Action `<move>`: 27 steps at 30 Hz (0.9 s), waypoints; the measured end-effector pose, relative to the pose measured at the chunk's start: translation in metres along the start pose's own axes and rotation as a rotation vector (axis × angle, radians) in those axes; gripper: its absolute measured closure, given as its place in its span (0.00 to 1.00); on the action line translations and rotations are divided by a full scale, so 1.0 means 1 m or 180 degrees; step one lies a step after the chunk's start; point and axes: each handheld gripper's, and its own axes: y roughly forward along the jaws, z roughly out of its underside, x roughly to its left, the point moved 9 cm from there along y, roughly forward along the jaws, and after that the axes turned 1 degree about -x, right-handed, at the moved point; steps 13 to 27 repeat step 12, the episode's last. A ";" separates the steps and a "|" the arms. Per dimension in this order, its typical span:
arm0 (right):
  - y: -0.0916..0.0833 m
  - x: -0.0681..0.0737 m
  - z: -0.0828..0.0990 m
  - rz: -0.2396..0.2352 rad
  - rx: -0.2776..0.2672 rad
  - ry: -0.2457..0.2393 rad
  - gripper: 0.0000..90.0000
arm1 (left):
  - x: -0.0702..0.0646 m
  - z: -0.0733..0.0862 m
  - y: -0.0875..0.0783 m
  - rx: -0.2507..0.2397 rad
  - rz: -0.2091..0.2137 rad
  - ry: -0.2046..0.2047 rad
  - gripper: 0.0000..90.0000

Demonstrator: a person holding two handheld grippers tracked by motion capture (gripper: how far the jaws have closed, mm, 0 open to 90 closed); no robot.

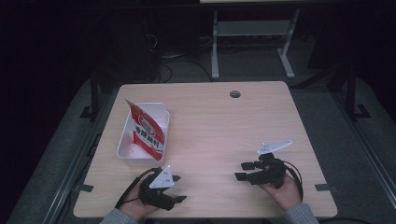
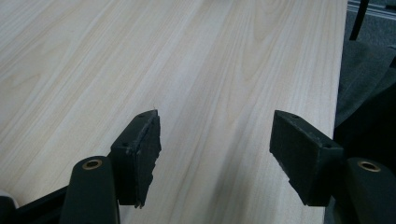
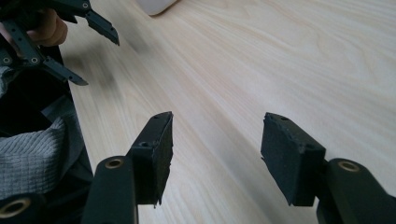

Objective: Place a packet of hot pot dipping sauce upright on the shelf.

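Note:
A white tray stands at the left of the wooden table and holds a red and white snack bag, which leans upright in it. My left gripper rests near the front edge, just in front of the tray, pointing right. Its jaws stand wide open over bare wood in the left gripper view. My right gripper is at the front right, pointing left, open with nothing between its jaws. The right gripper view also shows the left gripper farther off and a corner of the tray.
A round cable hole sits near the table's far edge. A white metal frame stands on the floor behind the table. The table's right edge drops to grey floor.

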 end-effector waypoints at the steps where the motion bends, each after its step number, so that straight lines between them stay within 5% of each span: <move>1: -0.001 0.000 0.003 -0.0002 -0.0014 0.0016 0.48 | 0.000 0.000 0.000 0.0002 -0.0001 0.0001 0.37; 8: 0.001 0.001 0.021 -0.0030 -0.0026 0.0088 0.48 | -0.001 0.000 0.000 0.0000 -0.0010 -0.0003 0.37; 27: 0.005 0.007 0.019 -0.0038 -0.0021 0.0025 0.48 | -0.001 0.000 -0.002 -0.0010 -0.0017 0.0021 0.37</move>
